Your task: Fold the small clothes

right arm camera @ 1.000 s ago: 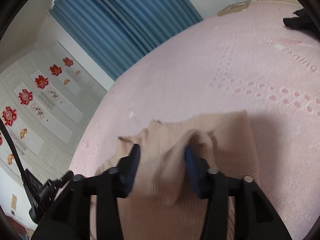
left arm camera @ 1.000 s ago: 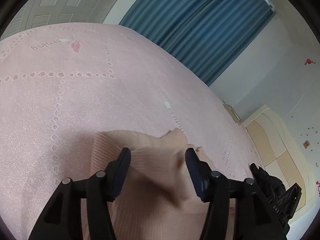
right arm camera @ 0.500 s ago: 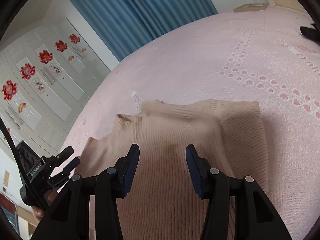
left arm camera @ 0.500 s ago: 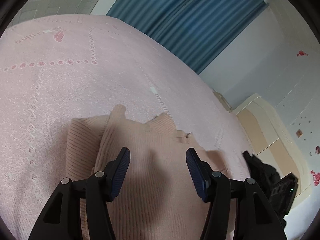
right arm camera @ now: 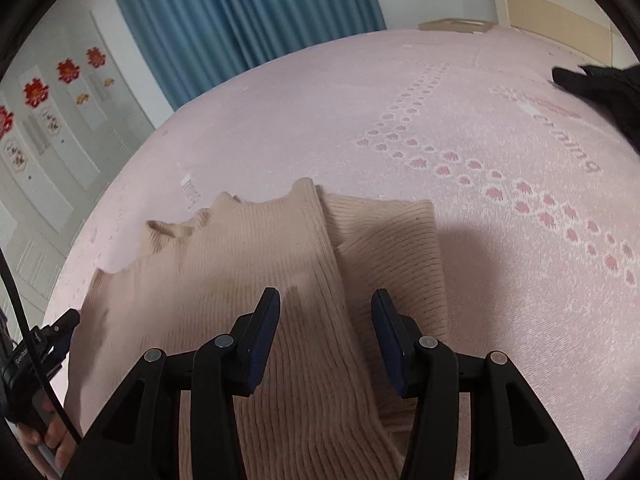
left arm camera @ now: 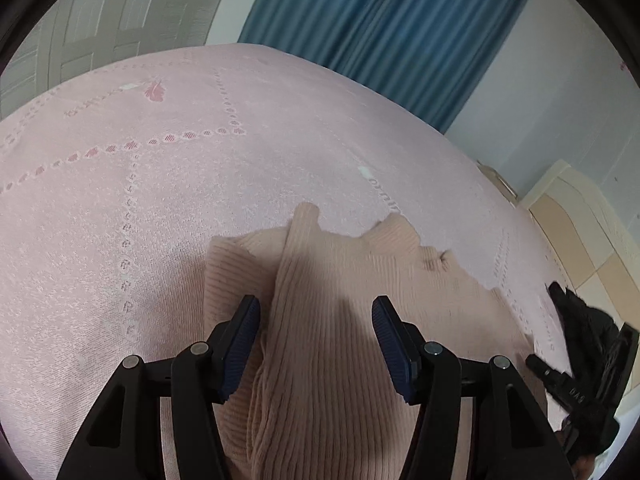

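A ribbed beige knit sweater (left arm camera: 340,320) lies flat on a pink patterned bedspread (left arm camera: 120,200), with one side panel folded over the middle.

The left wrist view alone shows pale wooden panelling (left arm camera: 580,232) at the room's far corner and a grey panelled door (left arm camera: 100,40); at its right edge sits the other black handheld gripper (left arm camera: 568,392), beside a black garment (left arm camera: 580,320). The right wrist view alone shows white cupboard doors with red flower stickers (right arm camera: 48,92), a black cable (right arm camera: 24,328), and a bare hand (right arm camera: 52,440) gripping the other tool's handle at the lower left. Blue pleated curtains (right arm camera: 240,20) appear in both.

The left gripper (left arm camera: 316,312) angles downward above the sweater, its blue-padded jaws apart with nothing clamped. The right gripper (right arm camera: 326,304) tilts down likewise, jaws apart over the folded panel's edge, gripping nothing.
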